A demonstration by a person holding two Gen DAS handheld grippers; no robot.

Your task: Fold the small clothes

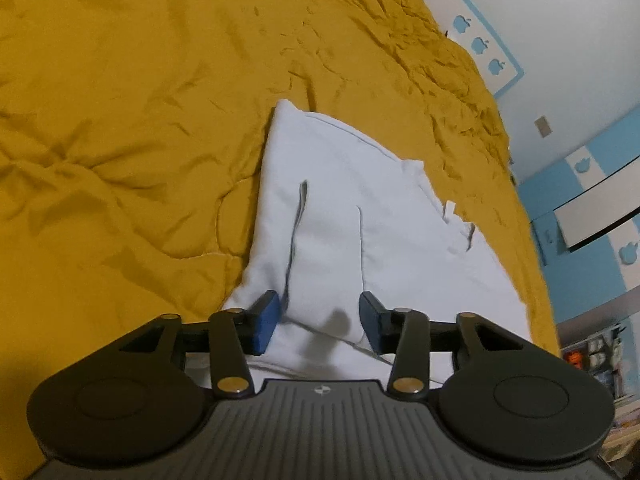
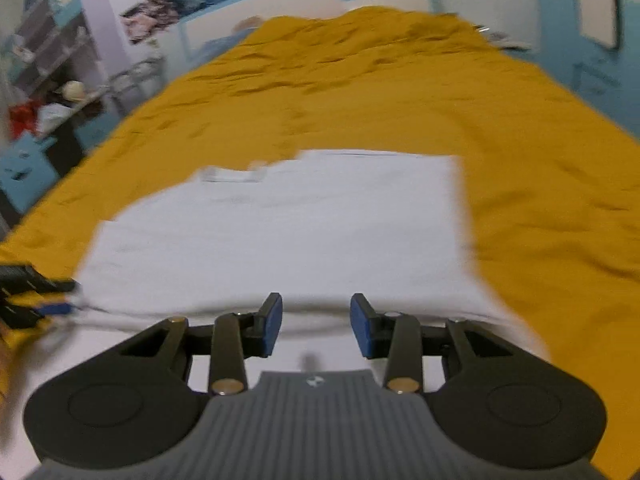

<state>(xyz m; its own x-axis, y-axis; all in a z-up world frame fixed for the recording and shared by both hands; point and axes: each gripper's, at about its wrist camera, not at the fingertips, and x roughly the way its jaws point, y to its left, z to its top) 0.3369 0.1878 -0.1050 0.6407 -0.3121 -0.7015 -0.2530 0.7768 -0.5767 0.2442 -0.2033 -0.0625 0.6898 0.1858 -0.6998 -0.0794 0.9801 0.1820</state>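
Observation:
A white garment (image 1: 360,216) lies partly folded on a yellow bedspread (image 1: 140,100). In the left wrist view a raised ridge of its near edge fills the gap between my left gripper's (image 1: 319,322) blue pads (image 1: 266,326). They press on the ridge from both sides, and two creases run from it up the cloth. The right wrist view is blurred. It shows the same white garment (image 2: 280,224) spread as a flat rectangle. My right gripper (image 2: 316,326) hangs open just above its near edge with nothing between the fingers. The left gripper (image 2: 38,296) shows at that view's left edge.
The yellow bedspread (image 2: 400,92) stretches wide around the garment on all sides, wrinkled. A white and blue wall with apple shapes (image 1: 480,46) borders the bed's far side. Cluttered shelves (image 2: 52,80) stand off the bed's left side in the right wrist view.

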